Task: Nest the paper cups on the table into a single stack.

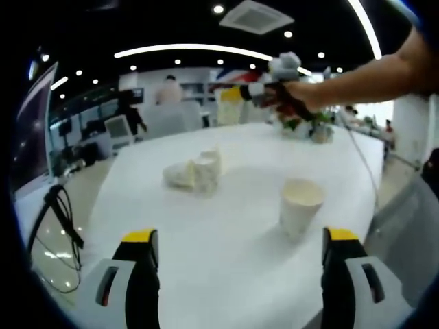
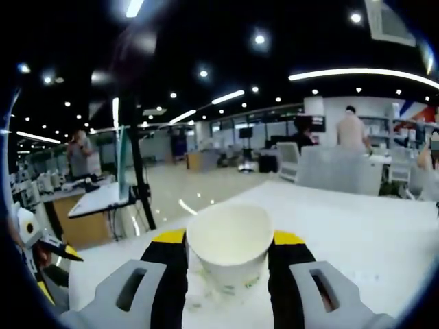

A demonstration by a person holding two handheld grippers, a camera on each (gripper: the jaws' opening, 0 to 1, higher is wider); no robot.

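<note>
An upright white paper cup (image 1: 300, 205) stands on the white table (image 1: 226, 274), just beyond my left gripper (image 1: 240, 240) and toward its right jaw. That gripper is open, its yellow-tipped jaws wide apart with nothing between them. Farther back, a small cluster of paper cups (image 1: 195, 171) rests on the table, some lying on their sides. A person's arm (image 1: 363, 72) holds my right gripper (image 1: 240, 94) high over the table's far end with a cup (image 1: 228, 111) in it. In the right gripper view, my right gripper (image 2: 228, 240) is shut on that paper cup (image 2: 230, 250), mouth toward the camera.
Plush toys (image 1: 302, 127) sit at the table's far end, with a thin cable (image 1: 360, 157) running along the right side. A black cable (image 1: 62, 212) hangs off the left edge. Chairs (image 2: 336, 171), desks and people fill the office behind. A toy figure (image 2: 27, 240) sits at left.
</note>
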